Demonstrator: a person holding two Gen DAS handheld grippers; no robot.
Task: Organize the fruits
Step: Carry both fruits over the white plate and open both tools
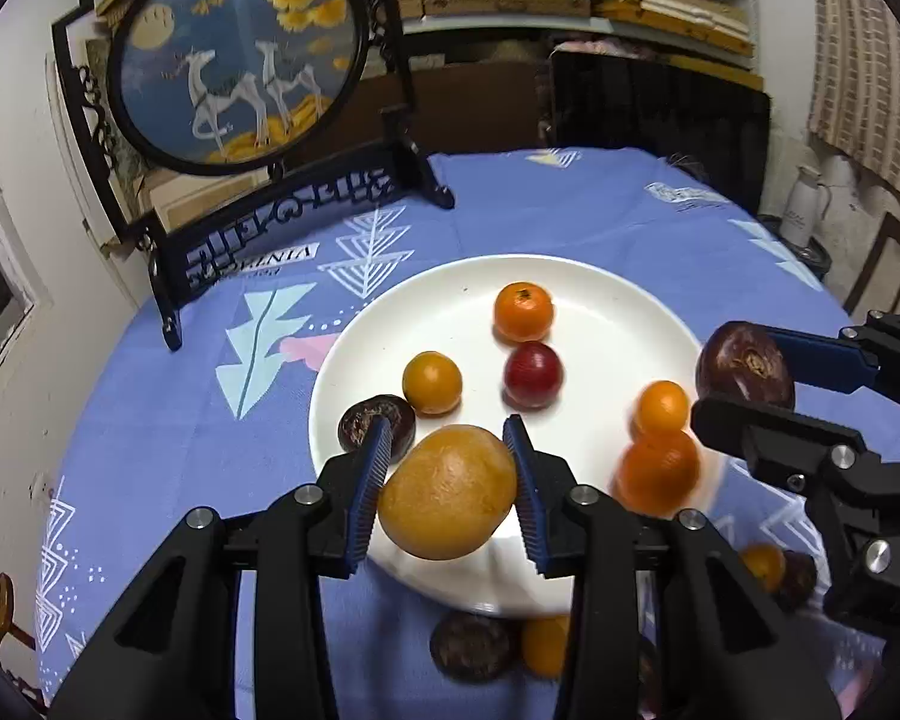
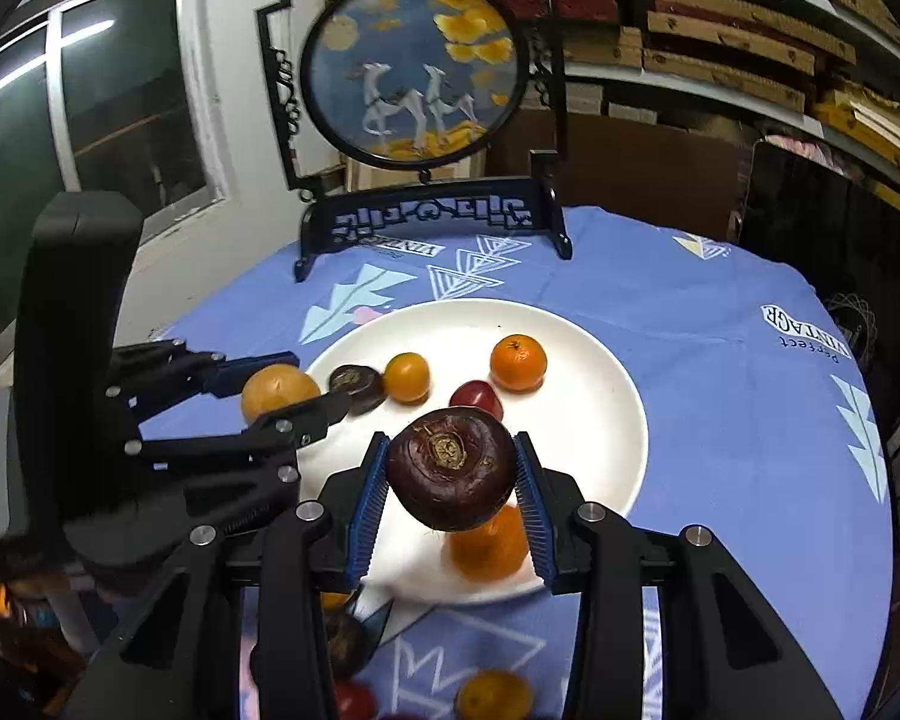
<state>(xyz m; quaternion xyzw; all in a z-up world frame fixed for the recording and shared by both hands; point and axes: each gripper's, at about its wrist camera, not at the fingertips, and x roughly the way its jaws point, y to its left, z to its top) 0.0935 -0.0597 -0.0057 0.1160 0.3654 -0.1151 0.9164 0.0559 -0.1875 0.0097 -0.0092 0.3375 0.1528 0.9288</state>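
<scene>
Right wrist view: tablecloth (image 2: 720, 360) reads "VINTAGE", perhaps "Perfect" beneath, upside down.

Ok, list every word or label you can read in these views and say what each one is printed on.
"VINTAGE": tablecloth, printed upside down at its right edge.
"Perfect": tablecloth, smaller, beside it.
Print behind the screen stand's openwork: partly hidden, seemingly the same word.
White jug: marking too small to read.

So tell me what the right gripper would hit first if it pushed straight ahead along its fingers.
Probably the white round plate, likely near the red fruit; depth is unclear. The right gripper holds a dark purple-brown fruit.
</scene>
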